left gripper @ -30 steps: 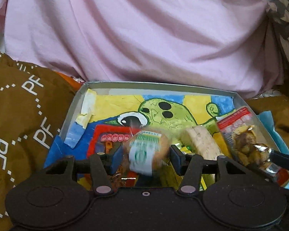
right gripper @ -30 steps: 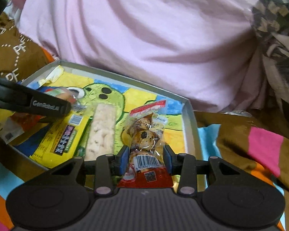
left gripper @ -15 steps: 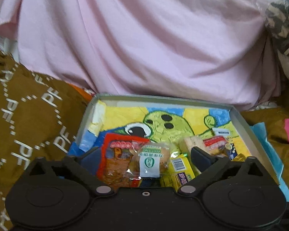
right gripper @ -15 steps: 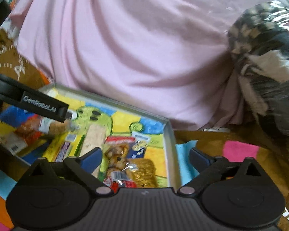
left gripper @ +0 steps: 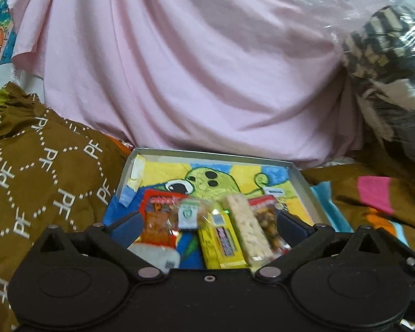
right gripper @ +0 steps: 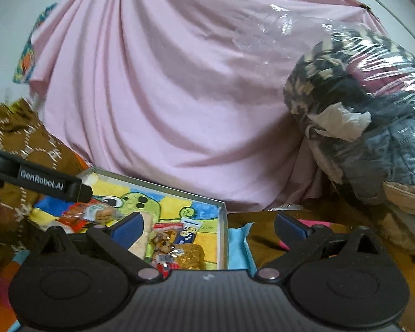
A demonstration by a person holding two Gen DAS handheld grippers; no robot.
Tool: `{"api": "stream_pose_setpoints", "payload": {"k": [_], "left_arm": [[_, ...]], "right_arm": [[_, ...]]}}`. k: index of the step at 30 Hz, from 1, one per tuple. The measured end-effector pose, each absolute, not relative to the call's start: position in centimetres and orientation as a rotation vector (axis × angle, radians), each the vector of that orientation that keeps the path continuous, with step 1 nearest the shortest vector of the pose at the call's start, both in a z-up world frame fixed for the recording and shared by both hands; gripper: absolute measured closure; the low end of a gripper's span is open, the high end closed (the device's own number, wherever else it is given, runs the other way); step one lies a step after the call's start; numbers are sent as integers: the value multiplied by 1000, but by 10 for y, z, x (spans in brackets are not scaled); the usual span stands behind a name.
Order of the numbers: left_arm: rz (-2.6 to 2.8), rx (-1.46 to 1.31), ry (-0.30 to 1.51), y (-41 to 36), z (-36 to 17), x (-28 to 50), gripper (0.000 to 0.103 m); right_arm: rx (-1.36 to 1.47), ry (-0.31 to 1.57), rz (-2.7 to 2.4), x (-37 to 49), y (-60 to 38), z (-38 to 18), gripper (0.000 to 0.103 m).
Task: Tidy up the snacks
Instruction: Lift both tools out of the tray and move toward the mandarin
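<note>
The flat grey box with the green cartoon picture (left gripper: 301,177) now has every snack in a row along its near edge. The left gripper (left gripper: 207,222) and right gripper (right gripper: 209,225) have both let go and pulled back, jaws wide apart and empty. The round cookie in the clear wrapper (left gripper: 189,213) now lies near the box's left side and the clear bag of brown snacks (right gripper: 166,244) by its right wall, so the tidying looks nearly done.

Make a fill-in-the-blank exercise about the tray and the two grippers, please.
1. The snacks lie in a shallow tray whose floor shows a ____ cartoon creature.
2. The fingers of the left gripper stand ____.
3. The right gripper holds ____.
4. Behind the tray hangs a ____ cloth.

Missing words: green; open; nothing; pink
</note>
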State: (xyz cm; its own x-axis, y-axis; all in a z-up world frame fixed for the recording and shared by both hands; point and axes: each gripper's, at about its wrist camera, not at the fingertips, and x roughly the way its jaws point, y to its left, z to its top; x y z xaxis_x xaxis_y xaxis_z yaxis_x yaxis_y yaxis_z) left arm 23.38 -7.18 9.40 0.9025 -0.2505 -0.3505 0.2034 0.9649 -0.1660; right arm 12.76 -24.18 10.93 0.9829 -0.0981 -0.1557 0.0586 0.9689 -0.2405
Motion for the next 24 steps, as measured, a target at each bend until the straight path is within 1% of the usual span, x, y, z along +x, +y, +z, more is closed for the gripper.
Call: {"api": "stream_pose_setpoints", "payload": {"k": [7, 11, 16, 21, 24], "left_arm": [[-258, -120, 408, -77, 91, 188, 1], [-290, -115, 455, -74, 88, 159, 1], [-288, -112, 463, -61, 87, 123, 1], [-272, -82, 459, -49, 86, 91, 1], [-260, -57, 472, -45, 82, 73, 1]], "right_arm": [[-174, 156, -71, 82, -256, 119, 0], [-193, 100, -78, 58, -253, 123, 0], [-187, 57, -80, 31, -246, 128, 0], [-68, 128, -79, 10, -247, 131, 0], [23, 265, -81, 1, -250, 125, 0]]}}
